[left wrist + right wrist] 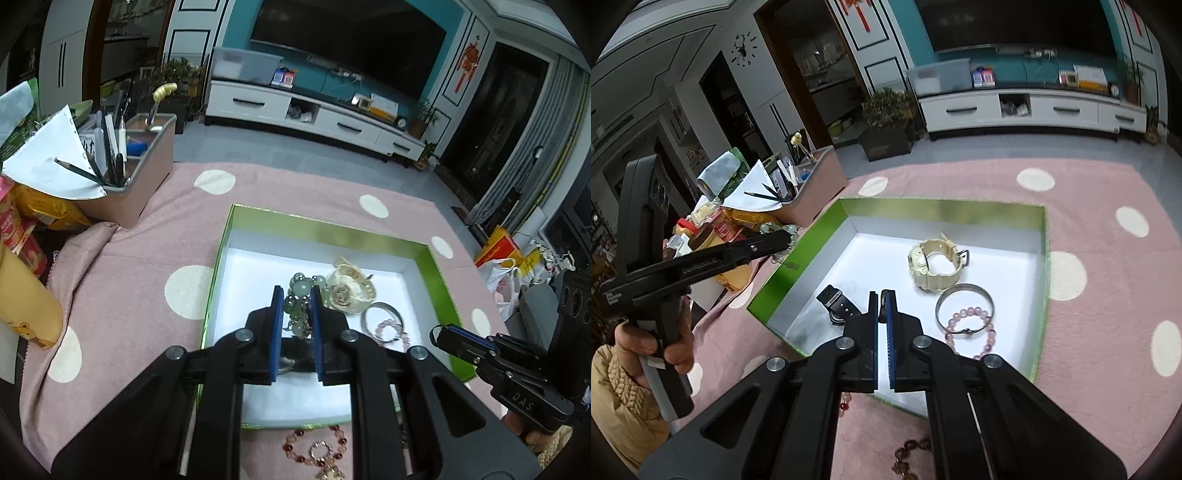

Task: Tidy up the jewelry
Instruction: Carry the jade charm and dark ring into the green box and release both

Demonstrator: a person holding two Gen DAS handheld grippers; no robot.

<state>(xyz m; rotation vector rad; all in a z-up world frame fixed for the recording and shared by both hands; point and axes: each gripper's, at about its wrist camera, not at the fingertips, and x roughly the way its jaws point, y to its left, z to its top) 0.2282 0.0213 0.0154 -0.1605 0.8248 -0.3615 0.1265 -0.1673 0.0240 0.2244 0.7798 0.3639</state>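
My left gripper (298, 295) is shut on a pale green bead bracelet (301, 288) and holds it above the green box (325, 227) with a white floor. In the right wrist view the left gripper (783, 236) hangs left of the box (942, 206) with beads at its tip. In the box lie a cream watch (936, 264), a black watch (838, 304), a silver bangle (964, 308) and a pink bead bracelet (971, 332). My right gripper (882, 295) is shut and empty over the box's near part. A red and gold bracelet (316, 448) lies on the cloth in front of the box.
A pink cloth with cream dots (147, 277) covers the table. A pink organizer with pencils and paper (122, 177) stands at the back left, with snack packs (33, 218) and a yellow bottle (26, 299) beside it. A brown bead chain (908, 454) lies near me.
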